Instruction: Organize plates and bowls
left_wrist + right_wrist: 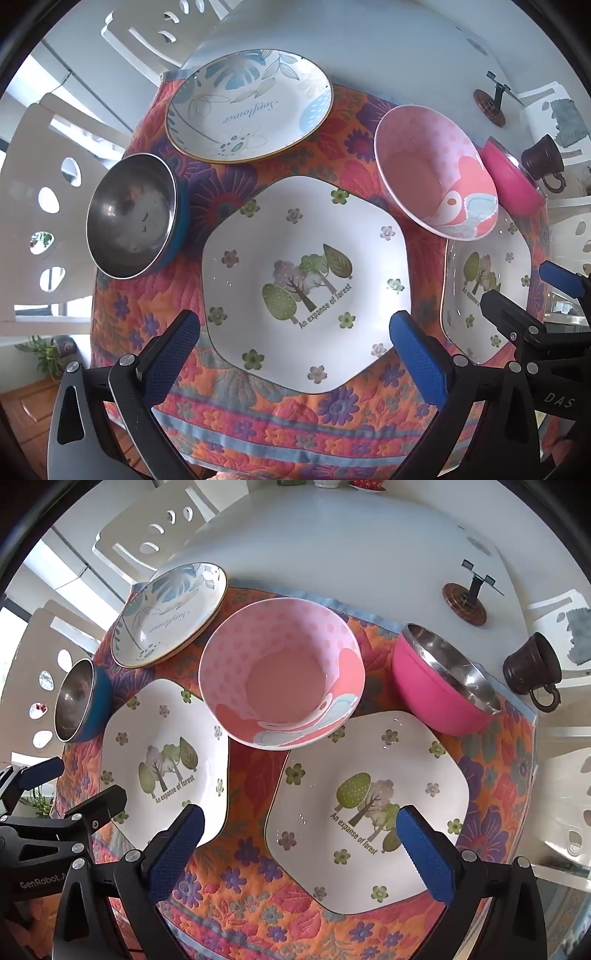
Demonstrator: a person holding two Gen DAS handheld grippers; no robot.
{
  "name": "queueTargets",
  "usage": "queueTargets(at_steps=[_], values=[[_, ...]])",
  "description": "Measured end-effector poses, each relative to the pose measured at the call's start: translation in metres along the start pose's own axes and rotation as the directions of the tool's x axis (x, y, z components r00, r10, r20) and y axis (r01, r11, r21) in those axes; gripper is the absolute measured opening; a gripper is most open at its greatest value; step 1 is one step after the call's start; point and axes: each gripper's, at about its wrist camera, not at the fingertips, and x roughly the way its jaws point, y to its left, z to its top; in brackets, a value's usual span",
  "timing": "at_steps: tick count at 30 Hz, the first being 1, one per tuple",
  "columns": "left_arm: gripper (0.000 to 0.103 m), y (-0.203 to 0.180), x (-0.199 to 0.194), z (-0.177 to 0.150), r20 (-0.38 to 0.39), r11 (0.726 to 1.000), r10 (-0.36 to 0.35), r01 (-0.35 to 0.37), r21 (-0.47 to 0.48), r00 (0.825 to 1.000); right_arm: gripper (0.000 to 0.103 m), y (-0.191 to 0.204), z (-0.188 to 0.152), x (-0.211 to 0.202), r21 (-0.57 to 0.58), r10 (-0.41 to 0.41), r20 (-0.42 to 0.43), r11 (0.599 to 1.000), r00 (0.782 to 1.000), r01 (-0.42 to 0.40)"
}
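Note:
On a floral cloth lie two white hexagonal forest plates: the left one and the right one. Behind them stand a round blue-leaf Sunflower plate, a pink dotted bowl, a steel bowl with blue outside and a steel bowl with pink outside. My left gripper is open and empty above the left plate's near edge. My right gripper is open and empty above the right plate.
The floral cloth covers the near part of a white table. A dark metal cup and a small stand on a brown disc sit at the right. White chairs surround the table.

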Motion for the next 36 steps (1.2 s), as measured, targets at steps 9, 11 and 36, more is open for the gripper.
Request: queueTargets(at_steps=[9,11,36], values=[[0.102,-0.0014,0.0026,-0.0013,-0.018,0.999,-0.053,0.053,-0.008,0.998,0.103,0.0017,0.0004,-0.0029,0.001,-0.001,0.005,1.0,1.0,0.001],[0.102,-0.0016,0.0029,-0.0012,-0.021,0.999,-0.051,0.051,-0.007,0.998,0.103,0.0029,0.0008,-0.0027,0.003,0.003,0.005,1.0,1.0,-0.003],[0.102,0.0009,0.0086,-0.0055,-0.04,0.998,-0.059,0.058,-0.019,0.997,0.103,0.0019,-0.0075,0.0055,0.038,0.036,-0.028,0.999,0.999,-0.035]])
